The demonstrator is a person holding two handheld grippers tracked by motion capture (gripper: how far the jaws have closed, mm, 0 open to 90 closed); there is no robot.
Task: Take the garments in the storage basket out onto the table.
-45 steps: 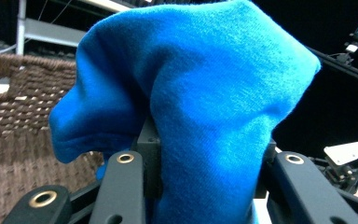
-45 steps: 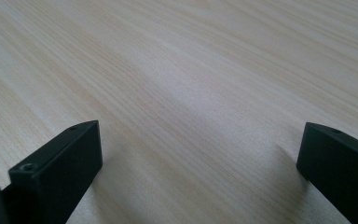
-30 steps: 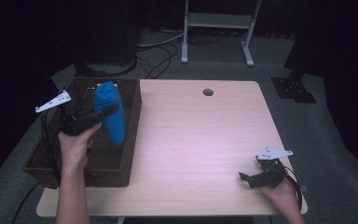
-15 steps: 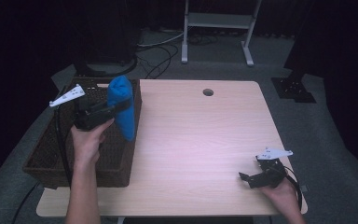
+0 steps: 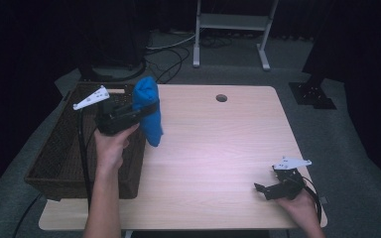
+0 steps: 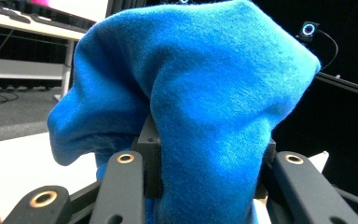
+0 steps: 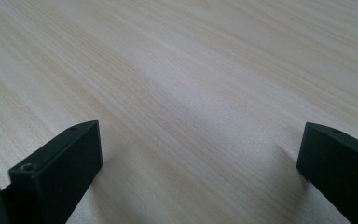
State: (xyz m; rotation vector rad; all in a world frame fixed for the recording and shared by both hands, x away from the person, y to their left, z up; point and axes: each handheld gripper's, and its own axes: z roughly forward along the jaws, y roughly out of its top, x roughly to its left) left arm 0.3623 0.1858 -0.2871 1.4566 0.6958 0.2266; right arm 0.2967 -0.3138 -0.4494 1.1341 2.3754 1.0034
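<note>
Left gripper (image 5: 148,106), pinching the soft blue knit cloth (image 5: 148,111), is carrying it off the dark woven wicker basket (image 5: 54,153) behind it toward the light wooden table (image 5: 218,148), likely for set-down; right gripper (image 5: 270,187) is resting spread, empty.

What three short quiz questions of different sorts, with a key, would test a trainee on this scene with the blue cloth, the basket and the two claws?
1. True or false: the left claw is shut on the blue cloth.
2. Multiple choice: where does the wicker basket sit? A) at the table's left edge B) at the table's middle C) on the floor by the metal stand
3. Short answer: what lies between the jaws of the right claw?

Key:
1. True; the left gripper view shows cloth bunched between the jaws.
2. A.
3. Nothing; the jaws stand apart over the bare wooden table.
</note>
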